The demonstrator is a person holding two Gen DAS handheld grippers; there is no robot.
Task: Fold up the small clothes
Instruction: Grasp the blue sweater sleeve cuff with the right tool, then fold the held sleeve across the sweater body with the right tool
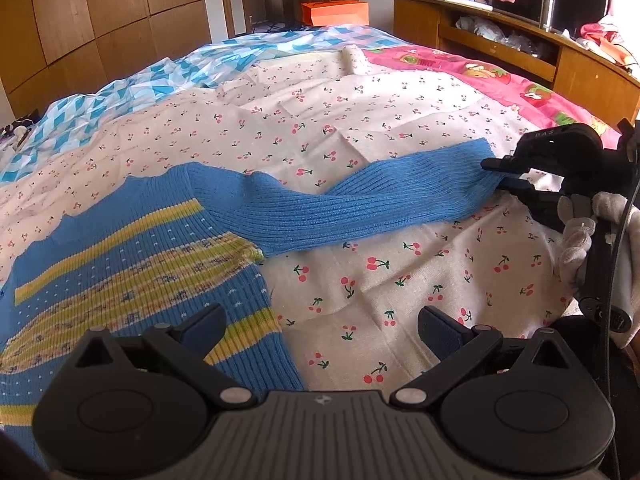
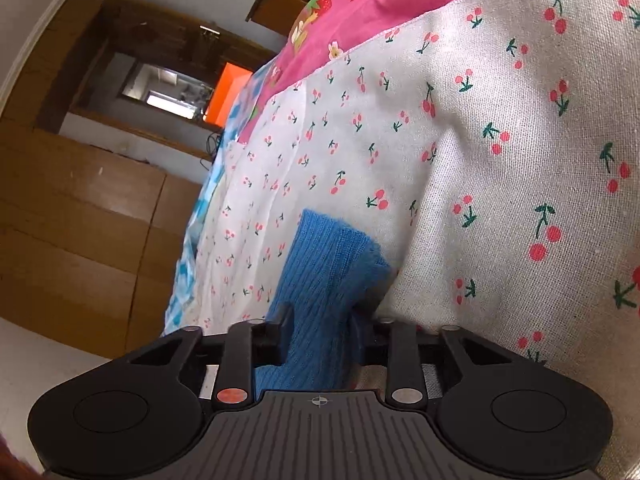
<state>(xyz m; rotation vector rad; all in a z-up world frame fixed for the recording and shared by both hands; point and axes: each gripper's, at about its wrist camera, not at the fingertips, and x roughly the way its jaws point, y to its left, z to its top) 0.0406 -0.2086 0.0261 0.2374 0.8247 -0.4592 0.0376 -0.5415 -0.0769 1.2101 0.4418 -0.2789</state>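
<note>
The blue sweater (image 1: 132,248) lies flat at lower left on the bed (image 1: 360,120) — unfolded. The right hand-held gripper (image 2: 320,332) pinches its sleeve cuff (image 2: 332,256); the left hand-held gripper (image 1: 322,326) hangs released — folding barely begun.

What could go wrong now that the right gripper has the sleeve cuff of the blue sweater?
1. The right gripper pinches only the bunched cuff end of the sleeve; the knit may slip out when pulled.
2. The left gripper is open above the sweater hem, pinning nothing, so the whole sweater could drag along.
3. The cherry-print sheet lies right under the cuff and may get caught or rucked.
</note>
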